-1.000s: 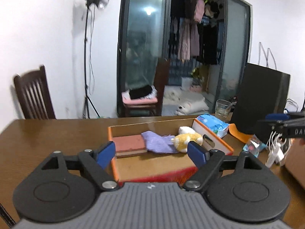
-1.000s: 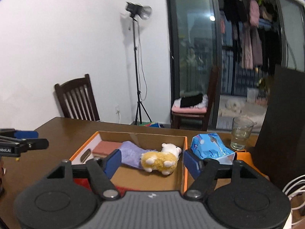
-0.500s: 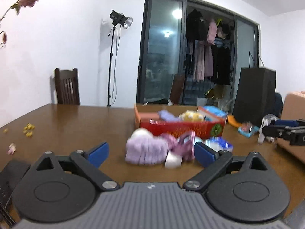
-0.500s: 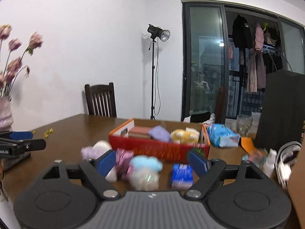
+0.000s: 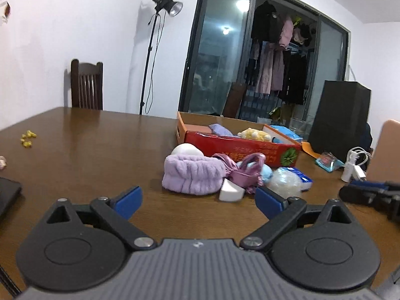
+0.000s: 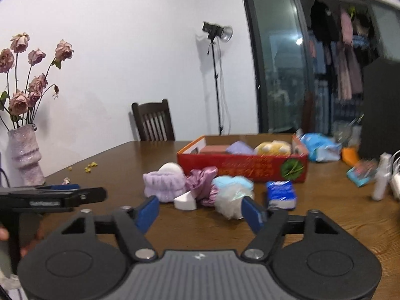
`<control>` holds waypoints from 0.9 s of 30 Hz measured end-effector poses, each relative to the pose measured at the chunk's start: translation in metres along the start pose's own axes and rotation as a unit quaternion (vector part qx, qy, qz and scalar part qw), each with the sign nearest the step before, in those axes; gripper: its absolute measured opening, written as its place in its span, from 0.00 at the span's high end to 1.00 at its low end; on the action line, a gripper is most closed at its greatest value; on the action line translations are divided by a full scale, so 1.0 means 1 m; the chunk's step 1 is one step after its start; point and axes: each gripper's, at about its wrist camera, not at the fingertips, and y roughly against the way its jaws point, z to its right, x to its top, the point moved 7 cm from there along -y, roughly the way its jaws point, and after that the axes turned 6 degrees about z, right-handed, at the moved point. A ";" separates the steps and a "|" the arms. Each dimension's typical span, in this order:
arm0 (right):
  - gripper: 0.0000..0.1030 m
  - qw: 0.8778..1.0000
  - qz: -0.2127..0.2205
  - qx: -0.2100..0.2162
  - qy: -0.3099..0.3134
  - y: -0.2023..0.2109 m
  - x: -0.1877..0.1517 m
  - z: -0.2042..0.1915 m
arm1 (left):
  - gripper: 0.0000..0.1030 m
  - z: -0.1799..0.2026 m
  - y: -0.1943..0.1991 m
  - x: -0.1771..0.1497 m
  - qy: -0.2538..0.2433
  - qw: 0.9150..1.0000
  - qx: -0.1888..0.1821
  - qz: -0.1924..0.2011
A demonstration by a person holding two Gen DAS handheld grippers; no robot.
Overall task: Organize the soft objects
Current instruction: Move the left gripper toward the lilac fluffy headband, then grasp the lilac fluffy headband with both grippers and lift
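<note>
Hovering with jaws spread and empty, left gripper (image 5: 198, 196) and right gripper (image 6: 200, 211) face the purple headband (image 5: 192, 173) lying just before the red box (image 5: 240, 147).

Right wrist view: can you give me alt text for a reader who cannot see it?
Open right tongs hover over a wooden table, empty, facing a pile of soft items: lilac headband, pink scrunchie, white mesh puff. Behind sits a red box holding a yellow plush.

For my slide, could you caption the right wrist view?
Open right gripper faces soft items piled before the red box.
</note>
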 end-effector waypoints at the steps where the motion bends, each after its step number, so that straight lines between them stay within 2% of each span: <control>1: 0.46 1.000 -0.010 0.012 -0.007 -0.014 -0.002 -0.001 | 0.04 -0.004 -0.013 0.003 0.005 1.000 0.002 -0.002; 3: 0.54 0.999 -0.026 0.028 -0.024 -0.044 -0.003 -0.003 | 0.08 -0.016 -0.044 0.010 0.024 1.000 0.006 -0.010; 5: 0.59 0.998 -0.038 0.042 -0.036 -0.078 0.000 -0.006 | 0.20 -0.028 -0.073 0.016 0.050 0.998 0.007 -0.024; 7: 0.59 0.997 -0.043 0.053 -0.047 -0.109 0.006 -0.009 | 0.24 -0.042 -0.102 0.022 0.077 0.996 0.000 -0.041; 9: 0.58 0.995 -0.056 0.057 -0.061 -0.145 0.012 -0.012 | 0.32 -0.055 -0.124 0.024 0.102 0.993 -0.004 -0.059; 11: 0.58 0.994 -0.069 0.050 -0.066 -0.176 0.013 -0.013 | 0.48 -0.065 -0.138 0.023 0.124 0.989 -0.013 -0.073; 14: 0.57 0.992 -0.094 0.039 -0.079 -0.214 0.009 -0.010 | 0.68 -0.071 -0.144 0.013 0.151 0.982 -0.049 -0.102; 16: 0.60 0.990 -0.104 0.043 -0.087 -0.227 0.005 -0.010 | 0.74 -0.073 -0.142 0.008 0.152 0.981 -0.052 -0.106; 18: 0.76 0.989 -0.107 0.060 -0.088 -0.233 0.002 -0.015 | 0.84 -0.074 -0.137 0.009 0.148 0.982 -0.053 -0.105; 22: 0.82 0.991 -0.086 0.070 -0.074 -0.216 0.013 -0.023 | 0.87 -0.068 -0.112 0.025 0.147 0.984 -0.058 -0.077; 27: 0.82 0.996 -0.017 0.083 -0.022 -0.134 0.039 -0.031 | 0.87 -0.029 -0.044 0.042 0.127 0.985 -0.112 -0.021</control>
